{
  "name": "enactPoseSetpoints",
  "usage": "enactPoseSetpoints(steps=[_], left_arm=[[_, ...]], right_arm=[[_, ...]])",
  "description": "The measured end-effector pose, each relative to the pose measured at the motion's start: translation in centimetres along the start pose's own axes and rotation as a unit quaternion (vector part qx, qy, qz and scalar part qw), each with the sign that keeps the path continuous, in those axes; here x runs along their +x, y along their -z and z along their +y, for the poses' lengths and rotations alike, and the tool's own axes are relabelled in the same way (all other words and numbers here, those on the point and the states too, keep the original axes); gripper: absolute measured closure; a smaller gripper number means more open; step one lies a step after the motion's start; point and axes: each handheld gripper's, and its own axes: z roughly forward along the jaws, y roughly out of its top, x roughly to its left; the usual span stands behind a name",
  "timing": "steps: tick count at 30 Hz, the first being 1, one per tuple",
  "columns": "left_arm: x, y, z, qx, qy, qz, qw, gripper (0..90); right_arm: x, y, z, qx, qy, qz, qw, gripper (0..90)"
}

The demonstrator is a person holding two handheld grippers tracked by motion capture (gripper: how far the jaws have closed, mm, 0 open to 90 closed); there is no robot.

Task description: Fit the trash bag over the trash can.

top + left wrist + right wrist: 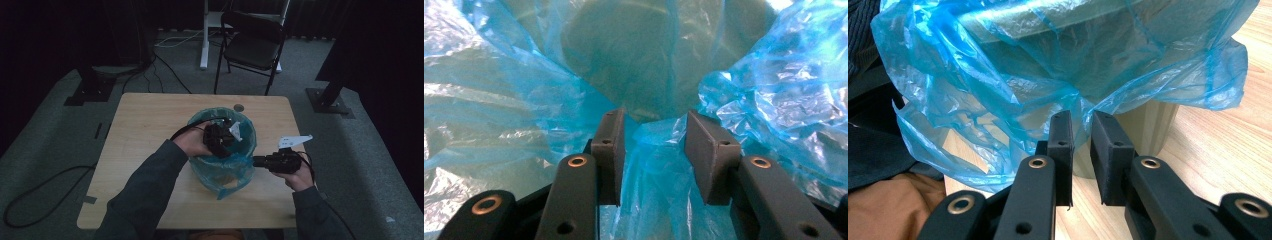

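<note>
A small waste bin (223, 167) stands near the middle of a light wooden table (145, 125), lined with a translucent blue plastic bag (235, 170) whose edge is folded over the rim and hangs down the outside wall. In the high view, the left gripper (220, 140) is positioned over the bin's mouth and points down into the lined interior, with its cable arching back along the forearm. In the left gripper view, the two jaws stand clearly apart, with a fold of the blue bag (651, 145) lying in the gap between them; whether the pads press on that fold cannot be determined. Crumpled film surrounds the jaws on both sides, and the dim inner part of the bin lies ahead. The right gripper (257, 161) is held level at the bin's right side, its tips at the overhanging film. In the right gripper view, its jaws stand close together with a narrow gap, and the lower edge of the bag (1083, 107) meets the tips of the jaws; whether the film is clamped cannot be determined. Below the film, the bin's pale ribbed wall (1148, 127) is exposed and rests on the table (1228, 145). A black folding chair (252, 47) stands on the carpet beyond the table's far edge.
</note>
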Motion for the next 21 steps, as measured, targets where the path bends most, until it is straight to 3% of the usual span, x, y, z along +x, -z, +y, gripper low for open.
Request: enactPoseSetpoints(steps=[9, 16, 21], left_arm=[[-0.08, -0.88, 0.51, 0.036, -0.014, 0.002, 0.9992, 60.3], [-0.24, -0.81, 0.43, 0.034, -0.019, -0.005, 0.9992, 60.2], [-0.02, -0.36, 0.10, 0.021, -0.011, 0.012, 0.9996, 58.3]], right_arm=[[-0.03, 0.13, -0.06, -0.001, -0.001, -0.001, 1.0000, 79.3], [-0.01, 0.11, -0.07, -0.002, -0.001, -0.001, 1.0000, 78.9], [-0.03, 0.15, -0.06, -0.003, -0.002, -0.002, 1.0000, 78.5]])
